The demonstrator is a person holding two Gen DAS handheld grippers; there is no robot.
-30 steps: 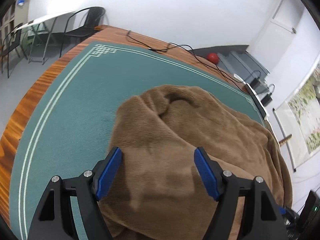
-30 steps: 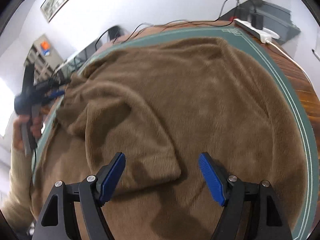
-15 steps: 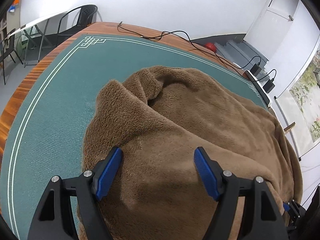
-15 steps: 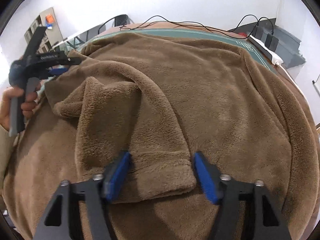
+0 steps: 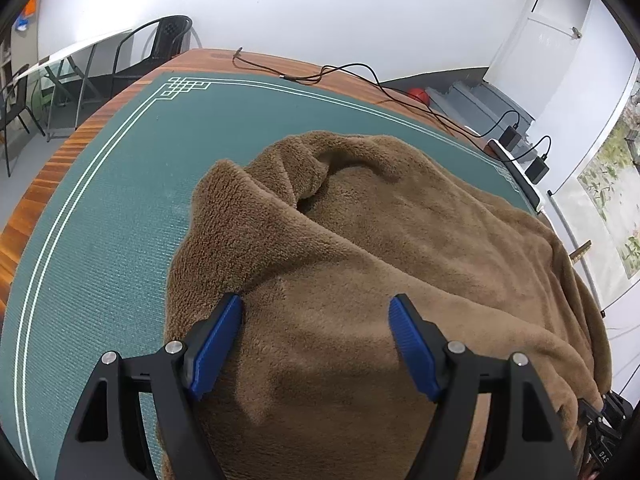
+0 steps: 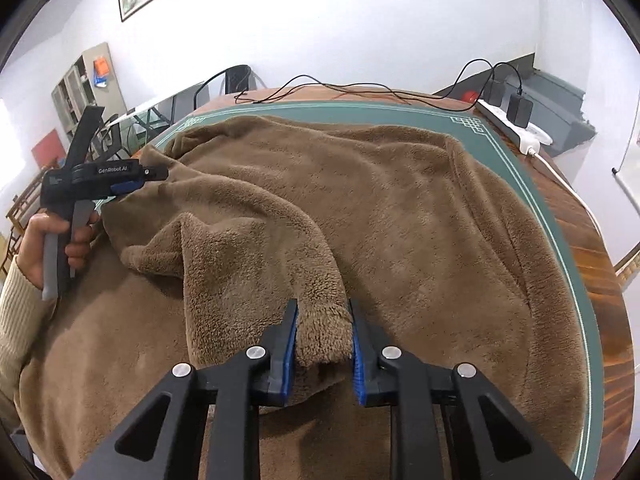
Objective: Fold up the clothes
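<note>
A large brown fleece garment point(image 6: 400, 216) lies spread over the green table mat point(image 6: 520, 168). One sleeve point(image 6: 256, 256) is folded across its body, and my right gripper point(image 6: 324, 344) is shut on the sleeve cuff point(image 6: 324, 332). The left gripper point(image 5: 316, 336) hovers open over the garment point(image 5: 400, 248) near its left edge, with nothing between its blue pads. In the right wrist view the left gripper point(image 6: 132, 176) shows at the far left, held by a hand point(image 6: 60, 236) in a cream sleeve.
The mat point(image 5: 120, 184) sits on a wooden table point(image 5: 48, 168). Black cables point(image 5: 360, 76) and a white power strip point(image 6: 516, 124) with chargers lie along the far edge. Chairs point(image 5: 160, 48) and a shelf point(image 6: 84, 84) stand beyond the table.
My right gripper moved forward and shut on the sleeve cuff; it was open before. The left gripper shifted over the garment's left edge and stayed open.
</note>
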